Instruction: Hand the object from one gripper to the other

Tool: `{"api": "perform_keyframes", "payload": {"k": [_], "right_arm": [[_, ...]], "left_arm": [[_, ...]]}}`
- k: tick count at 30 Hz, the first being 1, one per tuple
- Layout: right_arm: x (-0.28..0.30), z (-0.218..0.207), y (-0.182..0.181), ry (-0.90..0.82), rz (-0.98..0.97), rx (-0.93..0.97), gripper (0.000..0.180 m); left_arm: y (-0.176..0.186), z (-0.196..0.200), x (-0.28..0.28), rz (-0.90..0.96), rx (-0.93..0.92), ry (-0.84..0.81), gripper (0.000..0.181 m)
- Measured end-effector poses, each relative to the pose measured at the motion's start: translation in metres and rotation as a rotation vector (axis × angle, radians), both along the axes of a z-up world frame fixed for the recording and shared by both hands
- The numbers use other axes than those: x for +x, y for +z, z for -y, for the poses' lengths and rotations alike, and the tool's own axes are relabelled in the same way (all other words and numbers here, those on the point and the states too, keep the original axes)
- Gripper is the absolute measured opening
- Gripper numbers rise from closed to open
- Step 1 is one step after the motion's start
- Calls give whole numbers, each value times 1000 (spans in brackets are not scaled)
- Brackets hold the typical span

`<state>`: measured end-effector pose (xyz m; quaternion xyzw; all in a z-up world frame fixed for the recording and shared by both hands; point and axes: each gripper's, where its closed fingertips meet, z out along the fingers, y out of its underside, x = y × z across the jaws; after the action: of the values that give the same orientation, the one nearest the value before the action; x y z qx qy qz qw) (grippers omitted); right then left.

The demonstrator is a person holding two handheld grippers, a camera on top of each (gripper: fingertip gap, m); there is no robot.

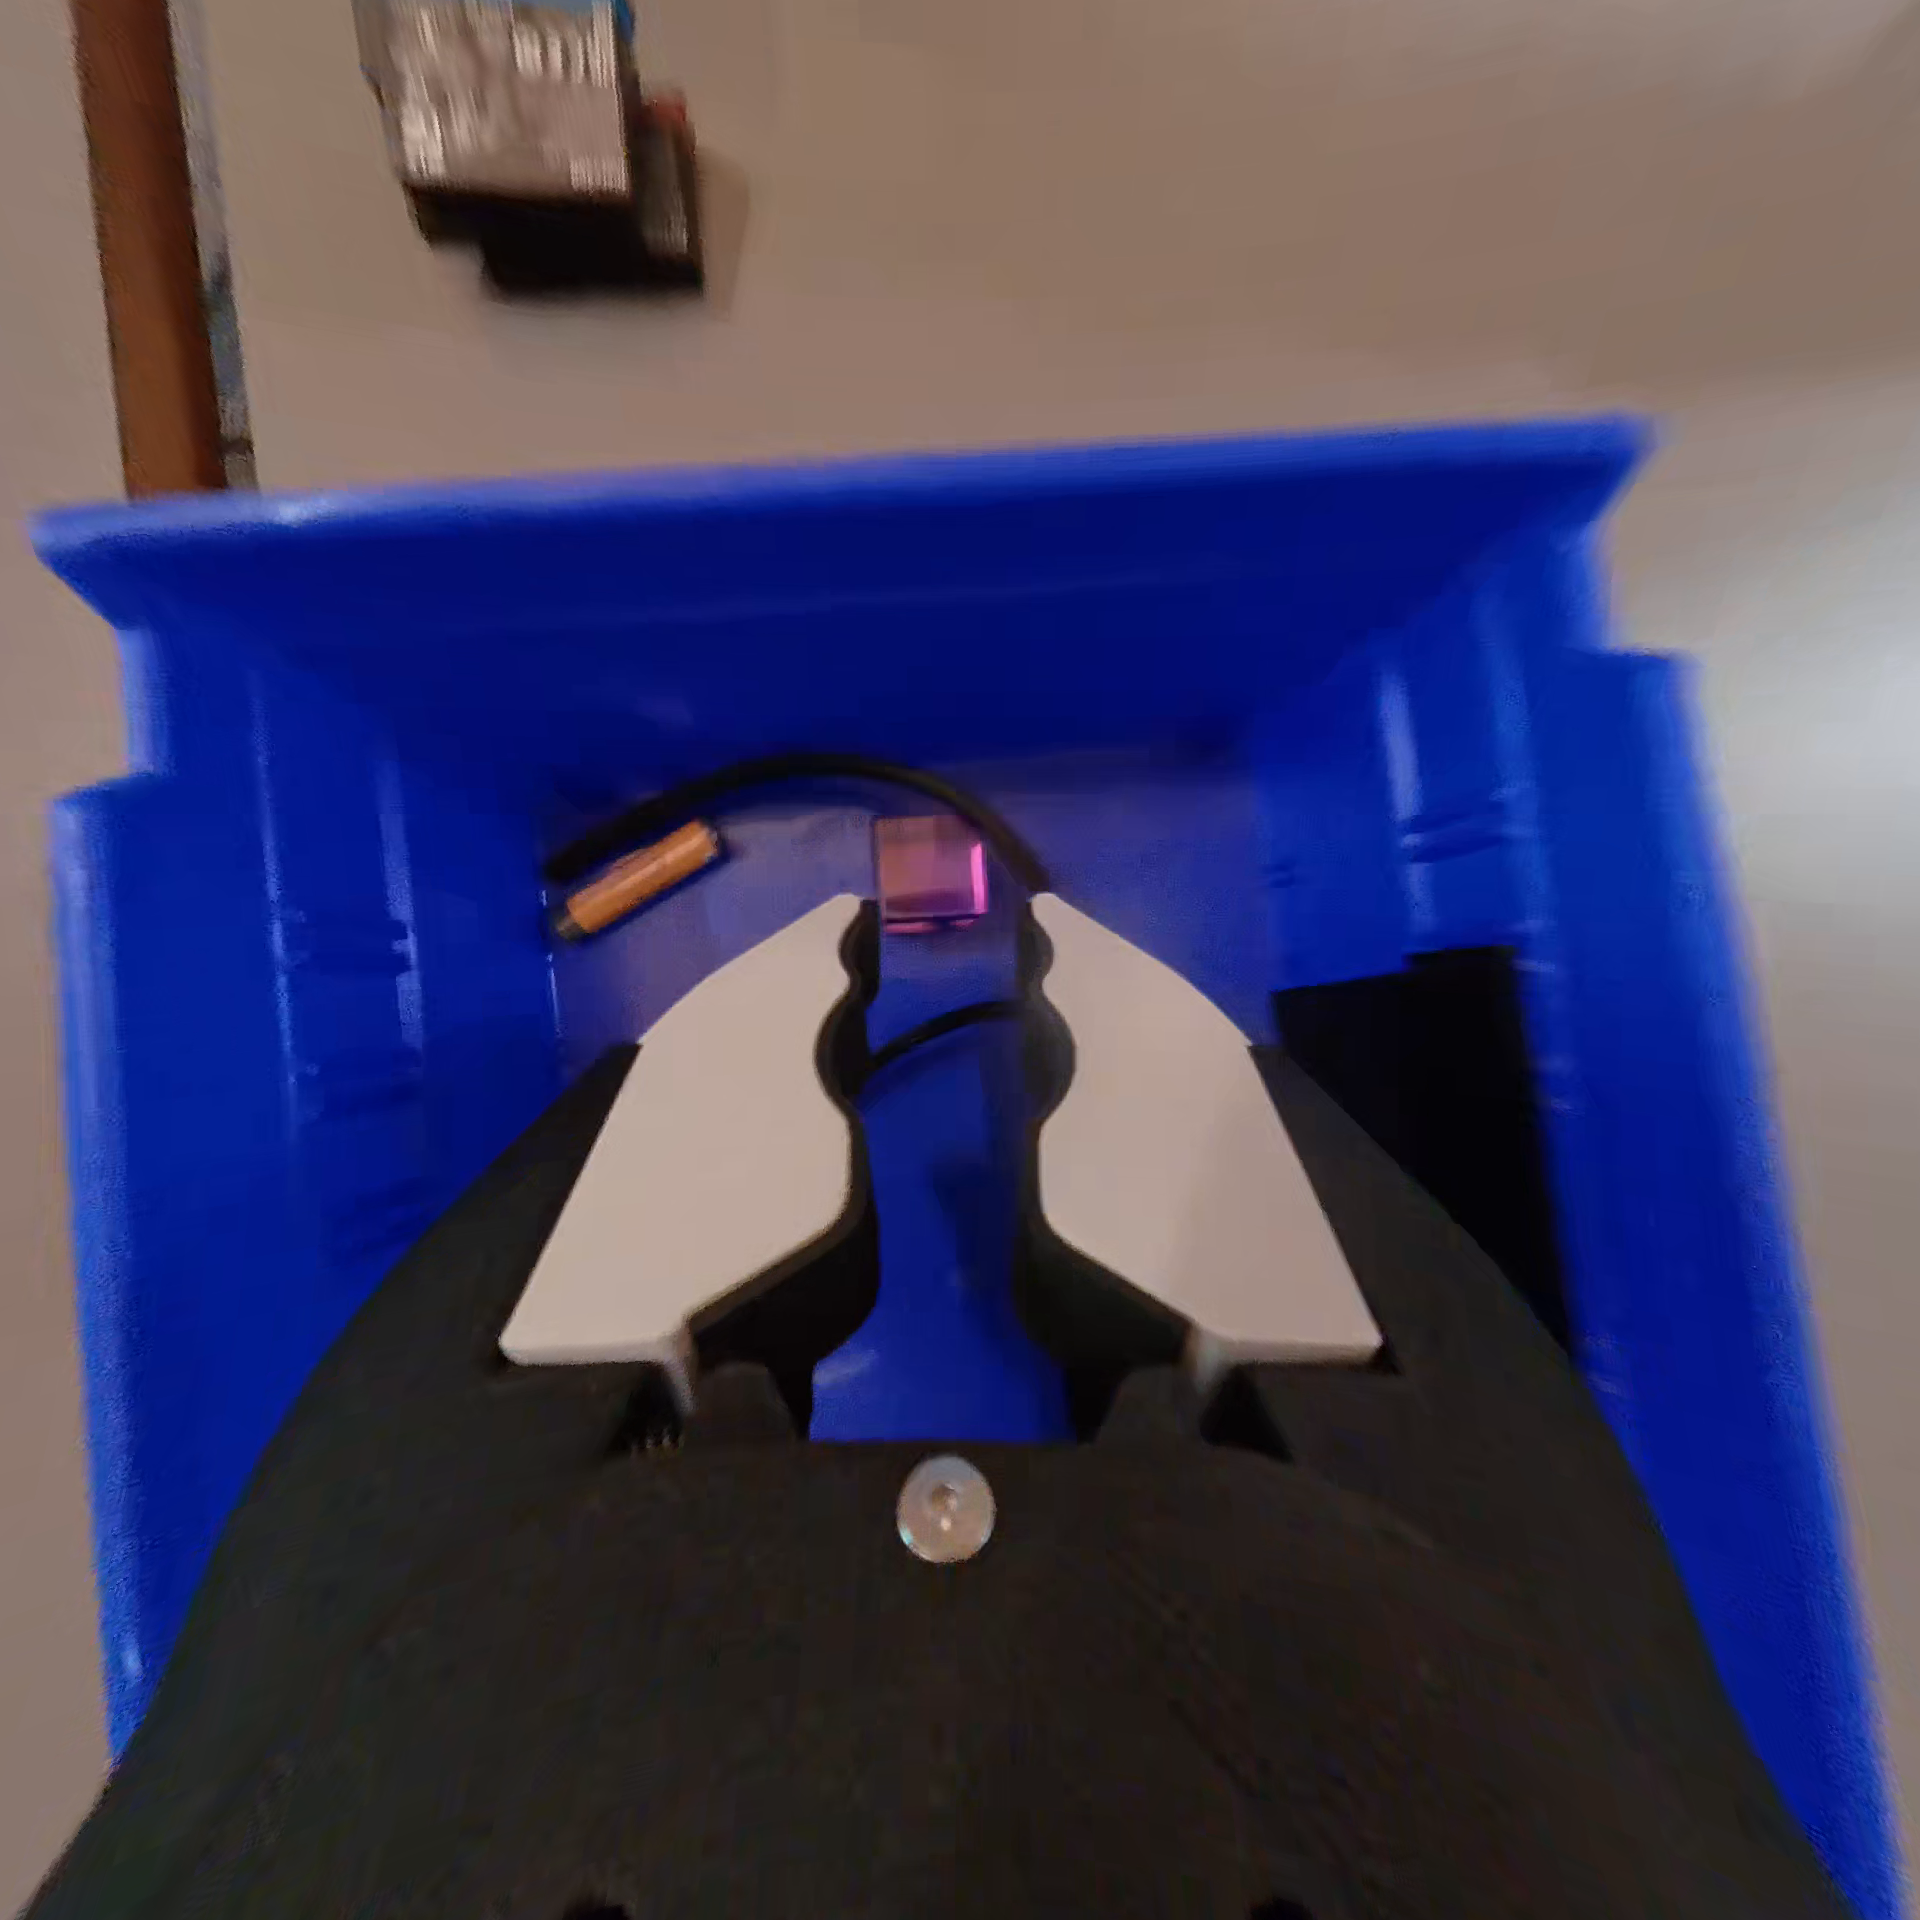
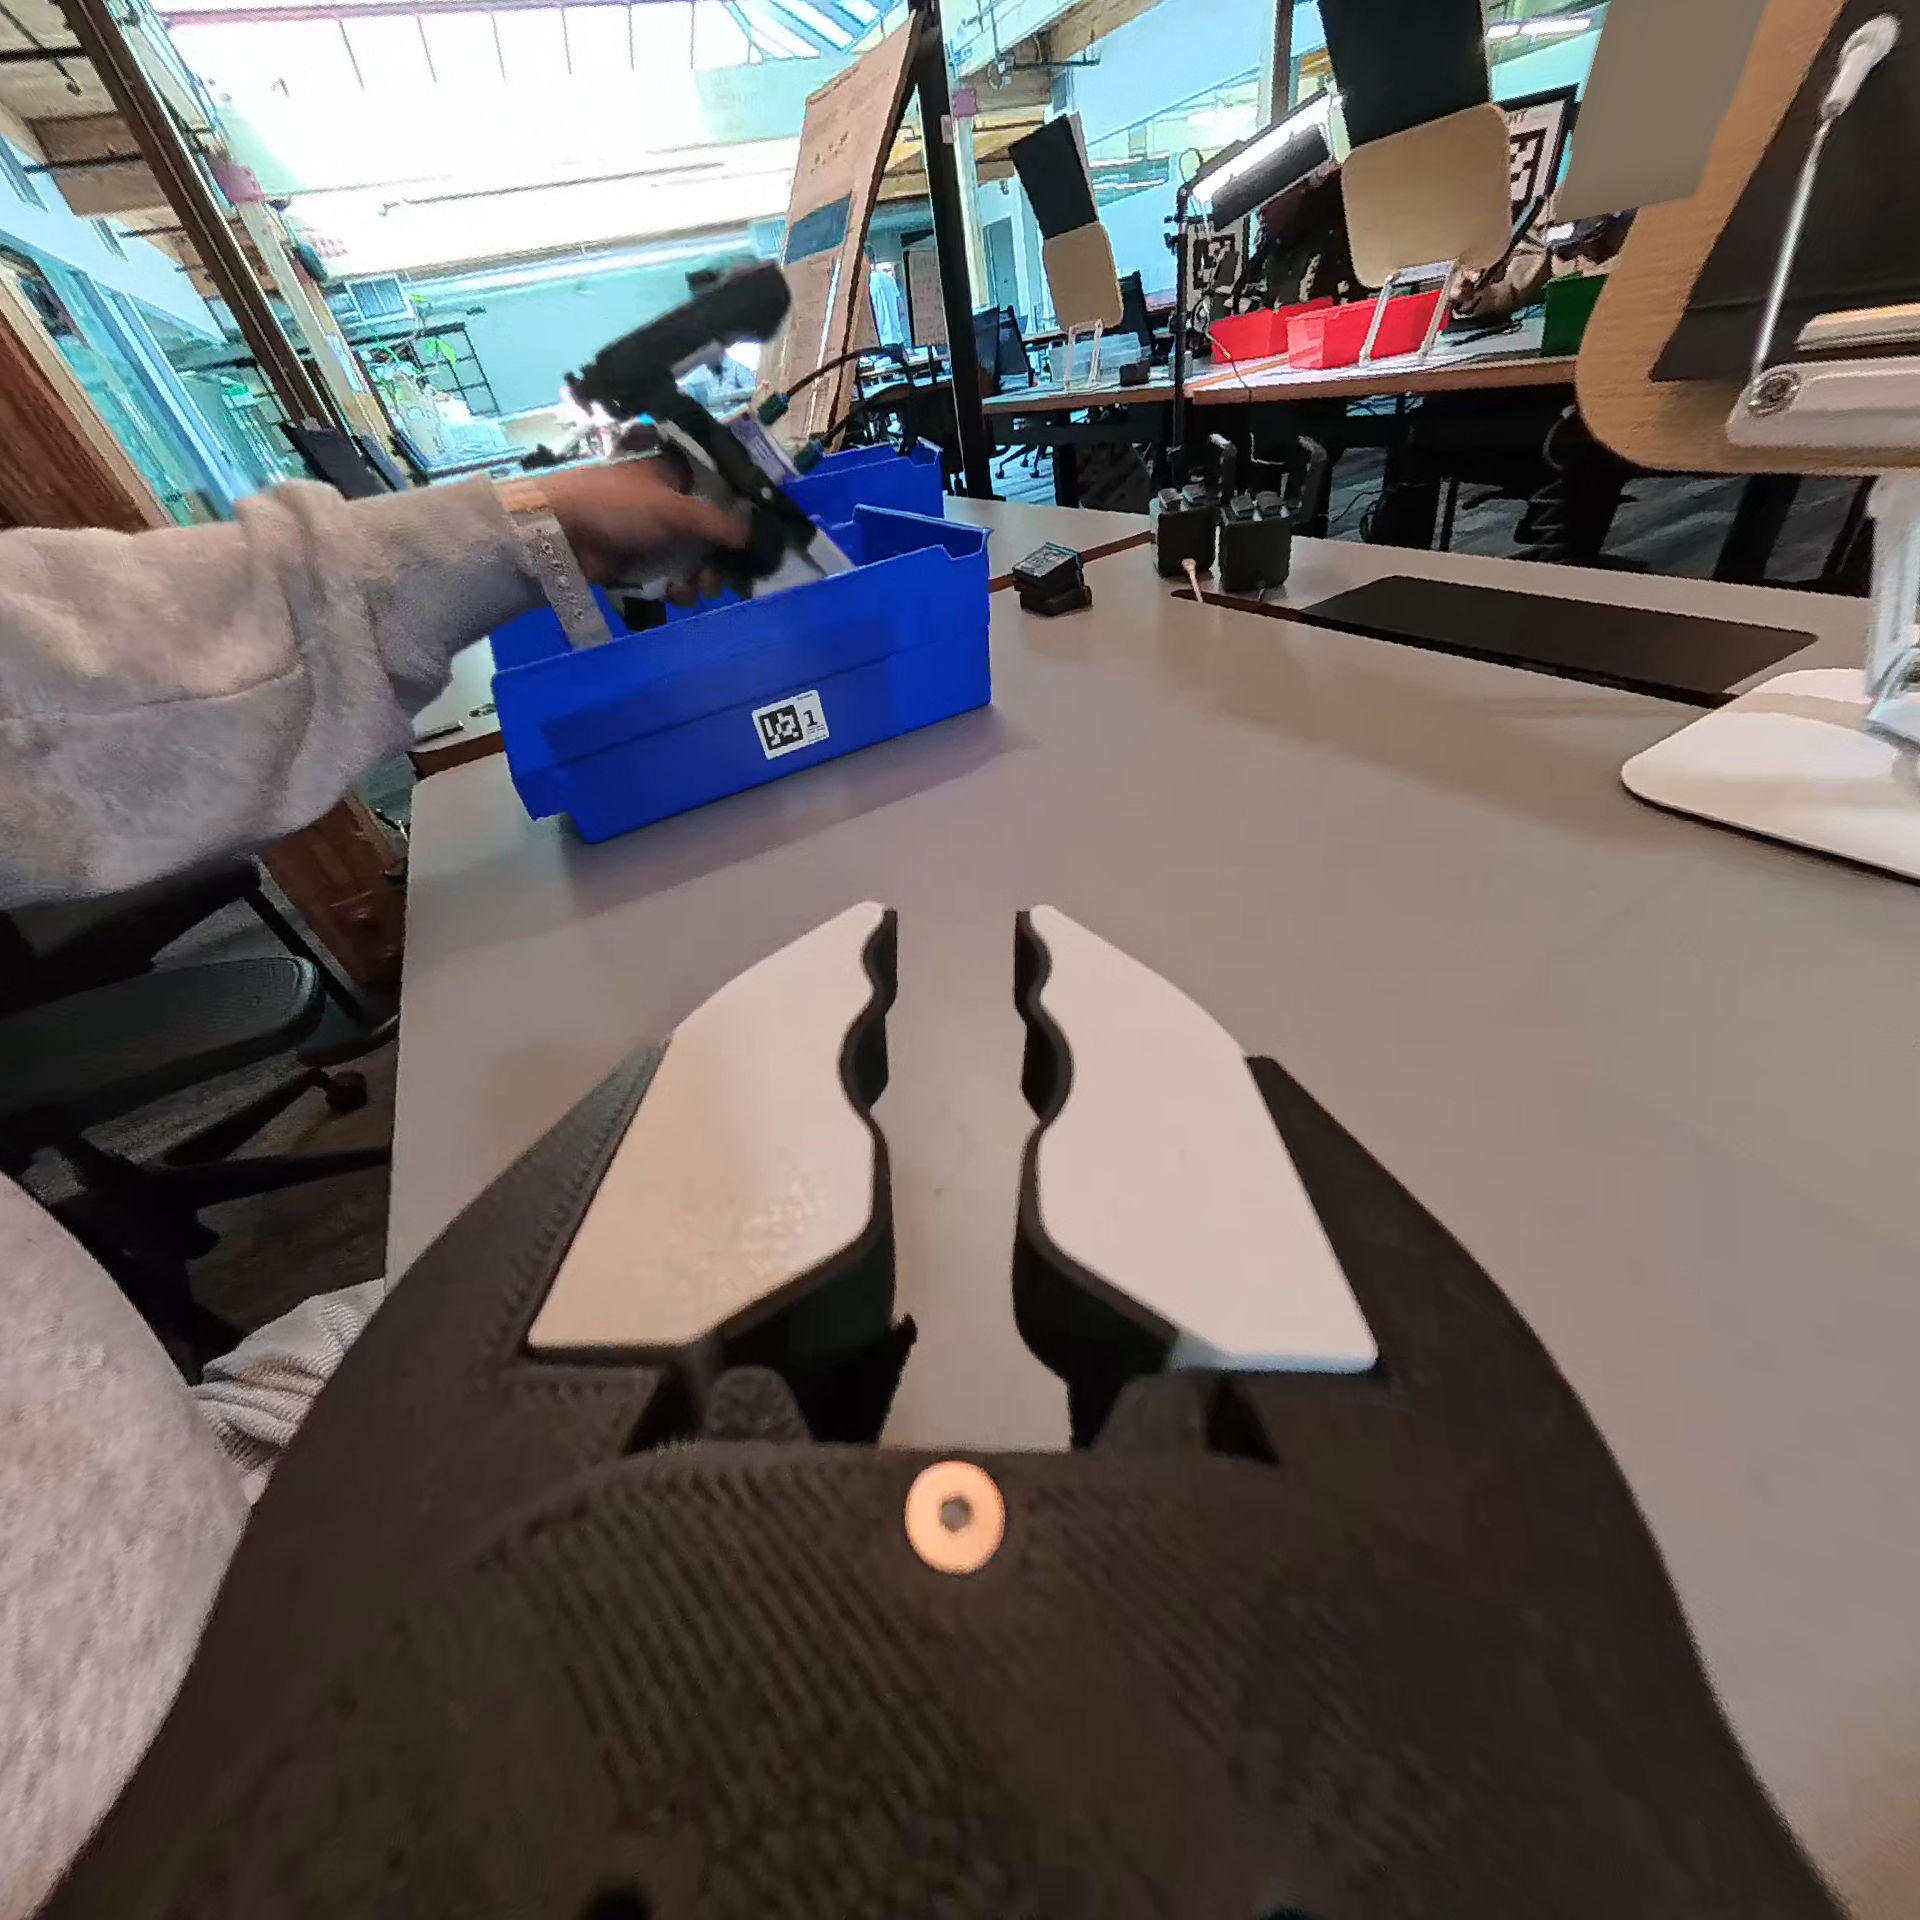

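A small clear block with a pink-purple tint lies on the floor of a blue bin. My left gripper reaches down into the bin. Its jaws are open, and the block sits right at the fingertips, partly between them. I cannot tell whether they touch it. In the right wrist view a hand holds the left gripper's body tilted into the same bin, which hides its fingers. My right gripper is open and empty, low over the grey table, well short of the bin.
In the bin lie an orange battery, a black cable and a dark object at the right wall. A second blue bin, a small black box, chargers, a black mat and a white stand base are on the table. One gripper's finger ends stand about 45 cm off the other's. The orange battery is closer to my left gripper, around 7 cm from its tips; the right tips are 55 cm off.
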<state>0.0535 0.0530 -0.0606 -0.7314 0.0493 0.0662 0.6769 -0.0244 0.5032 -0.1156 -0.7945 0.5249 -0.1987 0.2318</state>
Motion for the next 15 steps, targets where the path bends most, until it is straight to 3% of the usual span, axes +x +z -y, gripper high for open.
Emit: {"api": "perform_keyframes", "payload": {"k": [1,4,10,11,15], "right_arm": [[0,-1,-1,-1,-3,-1,22],[2,-2,-4,-7,-21,-9,22],[9,-4,-7,-22,-68,-1,22],[9,-4,-8,-21,-75,-2,22],[11,-3,-9,-21,-79,-2,22]], "left_arm": [[-13,-4,-2,-50,2,1,30],[-37,-4,0,-106,-38,-19,35],[-50,-6,18,-113,-21,-67,37],[-51,-5,19,-124,-14,-82,30],[-32,-2,21,-61,-2,-67,30]]}}
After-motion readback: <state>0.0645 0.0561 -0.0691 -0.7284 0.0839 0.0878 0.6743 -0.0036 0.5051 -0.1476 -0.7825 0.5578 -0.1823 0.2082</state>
